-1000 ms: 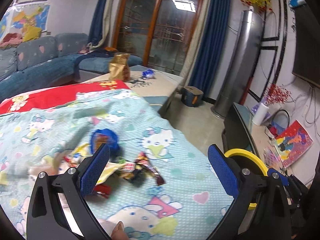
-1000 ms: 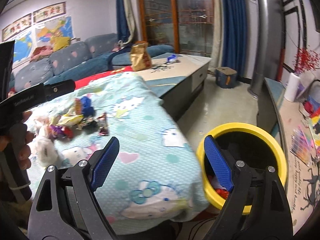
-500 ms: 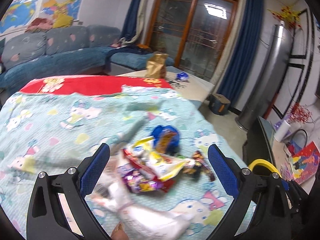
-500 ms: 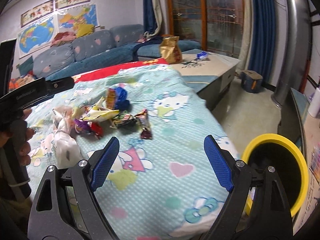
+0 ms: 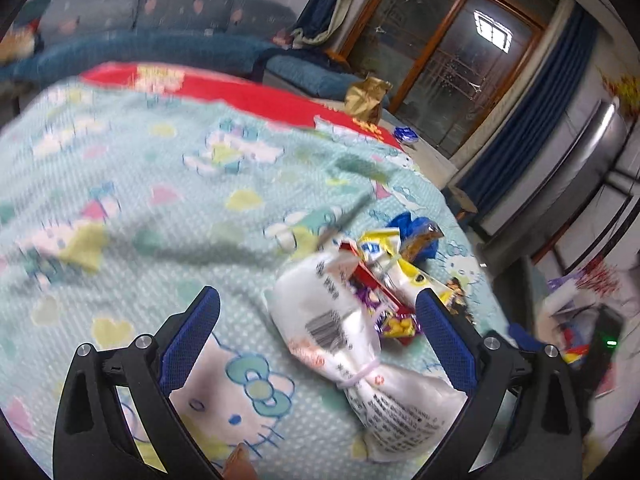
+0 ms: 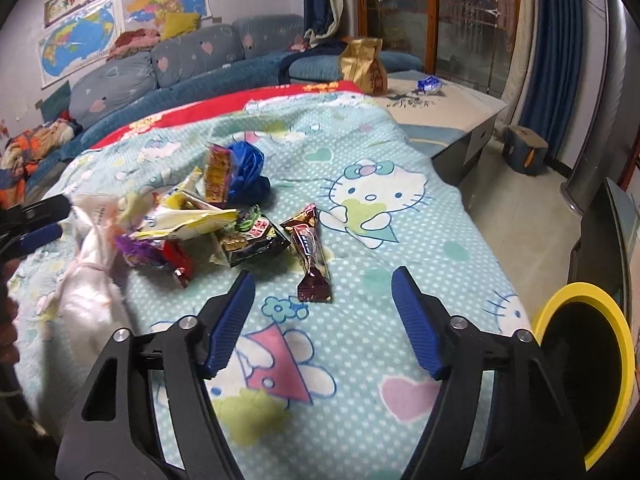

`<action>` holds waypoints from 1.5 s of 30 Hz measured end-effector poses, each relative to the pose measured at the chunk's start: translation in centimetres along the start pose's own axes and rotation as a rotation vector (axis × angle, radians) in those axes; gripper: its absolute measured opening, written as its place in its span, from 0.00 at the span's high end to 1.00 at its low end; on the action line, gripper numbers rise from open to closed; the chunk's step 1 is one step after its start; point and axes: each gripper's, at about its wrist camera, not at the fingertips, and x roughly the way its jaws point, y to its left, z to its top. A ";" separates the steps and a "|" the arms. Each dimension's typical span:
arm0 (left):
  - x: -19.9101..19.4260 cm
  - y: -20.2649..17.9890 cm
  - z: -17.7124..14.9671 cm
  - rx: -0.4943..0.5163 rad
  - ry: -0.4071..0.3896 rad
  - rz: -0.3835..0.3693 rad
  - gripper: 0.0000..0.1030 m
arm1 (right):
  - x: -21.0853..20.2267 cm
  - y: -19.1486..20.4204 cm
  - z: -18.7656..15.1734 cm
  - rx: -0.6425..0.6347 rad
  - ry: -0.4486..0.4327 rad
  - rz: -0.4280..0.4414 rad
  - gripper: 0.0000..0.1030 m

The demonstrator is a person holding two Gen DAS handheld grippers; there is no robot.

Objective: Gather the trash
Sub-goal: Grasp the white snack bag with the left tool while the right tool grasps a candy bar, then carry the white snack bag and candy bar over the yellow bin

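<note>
Both the left gripper (image 5: 316,322) and right gripper (image 6: 322,322) gape wide and empty, the crumpled white plastic bag (image 5: 340,320) seemingly between the left's blurred fingers, so closing early could pinch the Hello Kitty cotton blanket (image 6: 380,208) instead.

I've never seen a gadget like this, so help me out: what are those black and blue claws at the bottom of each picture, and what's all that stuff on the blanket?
Each picture comes from a camera mounted on a hand-held gripper, looking along its two fingers. The left gripper and the right gripper are both open and hold nothing. On the Hello Kitty blanket lies trash: a white plastic bag, a brown candy wrapper, a blue wrapper and others. The yellow-rimmed bin stands beside it.
</note>
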 end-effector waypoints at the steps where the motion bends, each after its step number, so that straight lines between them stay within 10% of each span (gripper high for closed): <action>1: 0.1 0.4 -0.2 -0.020 0.012 -0.015 0.08 | 0.5 -0.1 0.1 0.005 0.010 0.000 0.39; 14: 2.3 -0.8 -3.4 -0.069 0.146 -0.110 0.08 | 3.5 0.0 -0.4 0.026 0.078 0.025 0.85; 25: 3.5 -1.2 -4.7 -0.131 0.216 -0.167 0.49 | 1.3 -0.3 -2.2 0.049 0.047 0.011 0.85; 45: -2.3 -2.7 -3.3 -0.001 0.082 -0.151 0.61 | -2.4 -2.3 -3.7 0.134 -0.005 0.028 0.86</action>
